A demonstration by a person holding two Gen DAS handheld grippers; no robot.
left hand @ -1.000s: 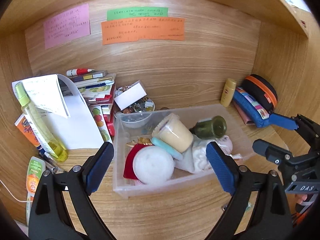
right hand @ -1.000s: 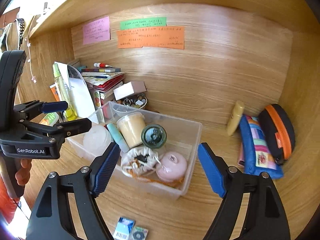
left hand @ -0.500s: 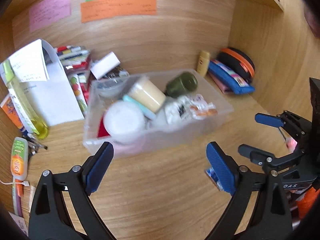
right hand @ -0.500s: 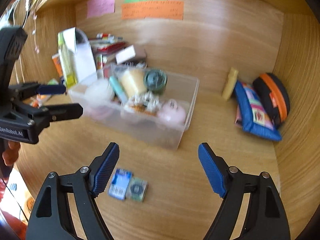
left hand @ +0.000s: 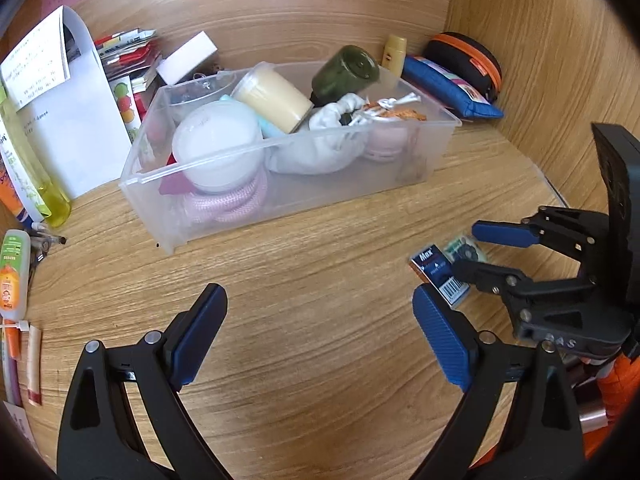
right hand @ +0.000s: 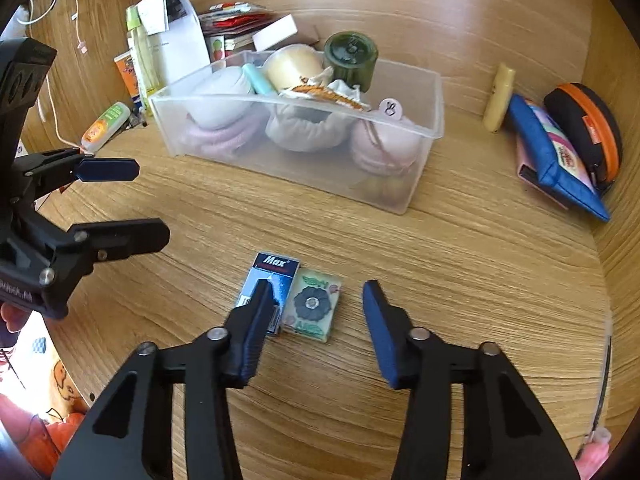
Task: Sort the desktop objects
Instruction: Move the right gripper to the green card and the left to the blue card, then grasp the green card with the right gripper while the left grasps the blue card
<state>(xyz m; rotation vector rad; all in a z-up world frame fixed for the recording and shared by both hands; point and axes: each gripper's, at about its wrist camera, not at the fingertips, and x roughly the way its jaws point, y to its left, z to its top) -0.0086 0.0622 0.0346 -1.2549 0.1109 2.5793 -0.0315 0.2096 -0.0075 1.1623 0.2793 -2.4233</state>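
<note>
A clear plastic bin (left hand: 280,204) (right hand: 420,168) holds several jars, a green bottle and cloth pouches. In front of it on the wooden desk lie a blue "Max" box (right hand: 276,276) (left hand: 438,272) and a small green flower-print box (right hand: 314,306) (left hand: 466,248), side by side. My right gripper (right hand: 320,300) is open and empty, low over the two boxes, with its fingers on either side of them. My left gripper (left hand: 320,320) is open and empty above bare desk, to the left of the boxes.
A blue pencil case (right hand: 556,160), an orange-trimmed black pouch (right hand: 588,128) and a yellow tube (right hand: 498,98) lie at the back right. Papers, books, a spray bottle (left hand: 24,168) and tubes stand at the left. Wooden walls close in the desk.
Both grippers have pulled back from the bin and tilted down toward the desk. The right gripper has come down over the two small boxes.
</note>
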